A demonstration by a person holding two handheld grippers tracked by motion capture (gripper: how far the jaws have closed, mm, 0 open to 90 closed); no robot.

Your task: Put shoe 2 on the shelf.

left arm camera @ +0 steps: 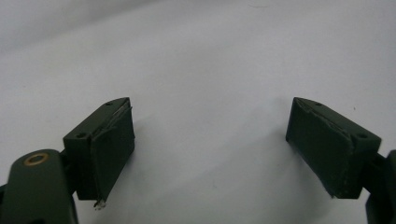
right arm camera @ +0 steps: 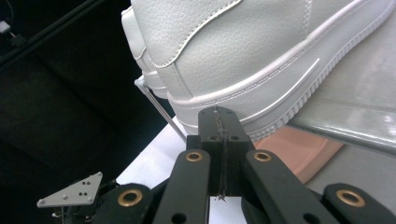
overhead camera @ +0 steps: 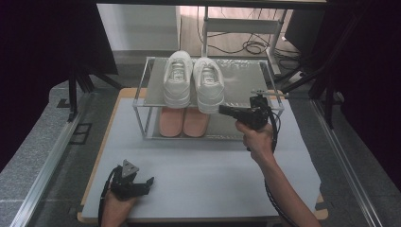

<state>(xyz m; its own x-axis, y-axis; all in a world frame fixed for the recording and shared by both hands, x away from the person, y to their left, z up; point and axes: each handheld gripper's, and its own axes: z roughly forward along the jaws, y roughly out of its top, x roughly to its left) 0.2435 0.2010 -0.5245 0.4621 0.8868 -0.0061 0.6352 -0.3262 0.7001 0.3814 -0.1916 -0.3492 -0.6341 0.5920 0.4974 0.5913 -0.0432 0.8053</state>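
**Nudging the right-hand sneaker on the top shelf**

We have the right gripper (overhead camera: pixel 223 110) at the heel of the right white sneaker (overhead camera: pixel 208 83), its jaws pressed together with nothing between them, the tip at the sole's edge. The shoe sits on the top shelf of the metal rack (overhead camera: pixel 246 78), heel overhanging the front edge, just beside the left white sneaker (overhead camera: pixel 178 78). To push well, we should keep the tip low on the sole and drive straight along the shoe (a slanted push would probably crowd its neighbour). The pink shoes (overhead camera: pixel 183 121) lie on the lower shelf. Our left gripper (overhead camera: pixel 150 182) rests on the table (overhead camera: pixel 213 170), jaws wide apart, well clear.
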